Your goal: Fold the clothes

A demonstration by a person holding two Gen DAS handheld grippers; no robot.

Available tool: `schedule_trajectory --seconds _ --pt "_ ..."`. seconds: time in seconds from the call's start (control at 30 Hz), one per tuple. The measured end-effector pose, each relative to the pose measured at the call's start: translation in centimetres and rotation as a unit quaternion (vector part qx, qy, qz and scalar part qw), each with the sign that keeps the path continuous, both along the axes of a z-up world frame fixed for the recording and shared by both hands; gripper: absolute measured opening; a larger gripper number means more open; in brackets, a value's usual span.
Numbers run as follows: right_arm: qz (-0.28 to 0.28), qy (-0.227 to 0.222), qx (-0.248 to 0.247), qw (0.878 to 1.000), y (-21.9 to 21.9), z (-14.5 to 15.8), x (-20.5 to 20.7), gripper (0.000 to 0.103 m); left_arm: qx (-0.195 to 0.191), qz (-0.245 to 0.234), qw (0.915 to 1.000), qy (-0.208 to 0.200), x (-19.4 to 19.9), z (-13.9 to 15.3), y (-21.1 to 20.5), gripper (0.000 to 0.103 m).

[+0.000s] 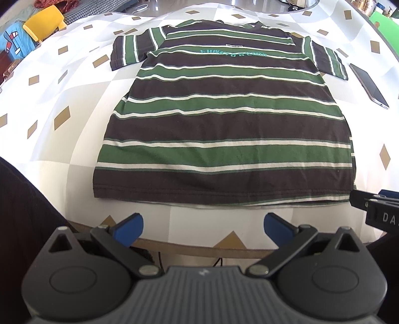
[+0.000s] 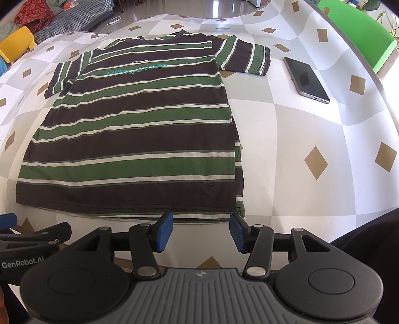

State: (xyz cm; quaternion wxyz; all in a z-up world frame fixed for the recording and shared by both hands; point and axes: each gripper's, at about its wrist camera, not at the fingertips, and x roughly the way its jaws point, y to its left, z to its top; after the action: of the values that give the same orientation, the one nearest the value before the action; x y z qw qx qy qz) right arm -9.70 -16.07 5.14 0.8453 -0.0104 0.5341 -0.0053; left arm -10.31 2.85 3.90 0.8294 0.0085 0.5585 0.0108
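Note:
A T-shirt [image 1: 219, 119] [image 2: 139, 139] striped in dark brown, green and white lies flat on the table, collar at the far end and both sleeves spread out. Its hem runs along the near edge. My left gripper [image 1: 203, 228] hovers just short of the hem's middle, open wide with nothing between its blue pads. My right gripper [image 2: 201, 231] sits at the hem's right corner, also open and holding nothing. The right gripper's body [image 1: 379, 211] shows at the right edge of the left wrist view.
The tablecloth [image 2: 311, 129] is white and grey with gold diamonds. A phone [image 2: 306, 79] [image 1: 369, 84] lies right of the shirt, beyond the sleeve. A yellow chair [image 1: 43, 21] stands far left, a green chair [image 2: 361, 30] far right. The table's near edge [image 1: 199, 245] runs under the grippers.

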Motion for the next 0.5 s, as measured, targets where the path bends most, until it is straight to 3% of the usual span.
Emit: schedule_trajectory --seconds 0.5 --pt "0.006 0.007 -0.005 1.0 0.44 -0.28 0.19 0.049 -0.001 0.001 0.9999 0.012 0.08 -0.73 0.25 0.103"
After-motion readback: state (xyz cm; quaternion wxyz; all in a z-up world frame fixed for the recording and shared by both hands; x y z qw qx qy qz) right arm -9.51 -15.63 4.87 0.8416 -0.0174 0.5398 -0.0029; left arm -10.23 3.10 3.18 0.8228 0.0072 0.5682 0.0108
